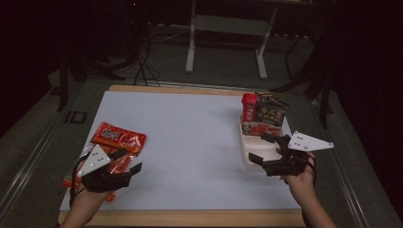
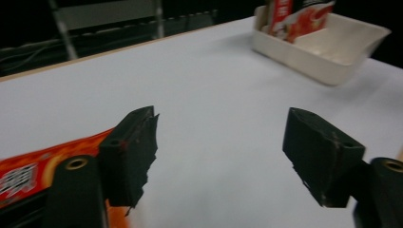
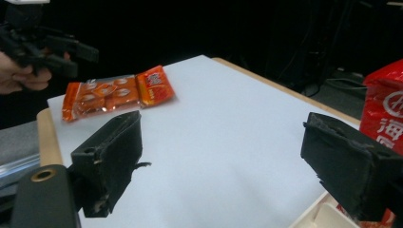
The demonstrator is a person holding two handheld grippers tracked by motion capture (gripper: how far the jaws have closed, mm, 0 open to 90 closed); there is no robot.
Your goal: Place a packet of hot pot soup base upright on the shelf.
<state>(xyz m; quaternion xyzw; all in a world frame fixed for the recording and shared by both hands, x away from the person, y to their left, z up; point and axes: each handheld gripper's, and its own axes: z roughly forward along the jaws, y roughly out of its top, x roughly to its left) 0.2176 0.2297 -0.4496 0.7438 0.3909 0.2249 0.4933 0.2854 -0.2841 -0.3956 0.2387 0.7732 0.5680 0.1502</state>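
Dim room, white table (image 1: 190, 142) lit from above; places are given relative to the tray (image 1: 252, 152) at its right side.

Nearest me, well left of the tray, my left gripper (image 1: 130, 161) hovers over the near end of the orange snack bag (image 1: 119, 137). Its jaws stand apart with nothing between them. Just at the tray's near rim, my right gripper (image 1: 266, 149) is likewise spread and empty. Farther back, packets (image 1: 263, 111) stand upright in the tray's far end.

Risks, as I judge them. The left jaws sit beside the bag's edge, not astride it, so a close from here may pinch only film or slide off the slick wrapper. The right gripper is close enough to the tray to nudge it and tip the upright packets.

Views compared. The left gripper view puts the bag (image 2: 28, 175) by one jaw and shows the tray's open near compartment (image 2: 332, 47). The right gripper view shows the whole bag (image 3: 119, 92), with clear windows along most of its length and the left gripper (image 3: 62, 50) above its far end. The high view alone gives the gap between bag and tray.
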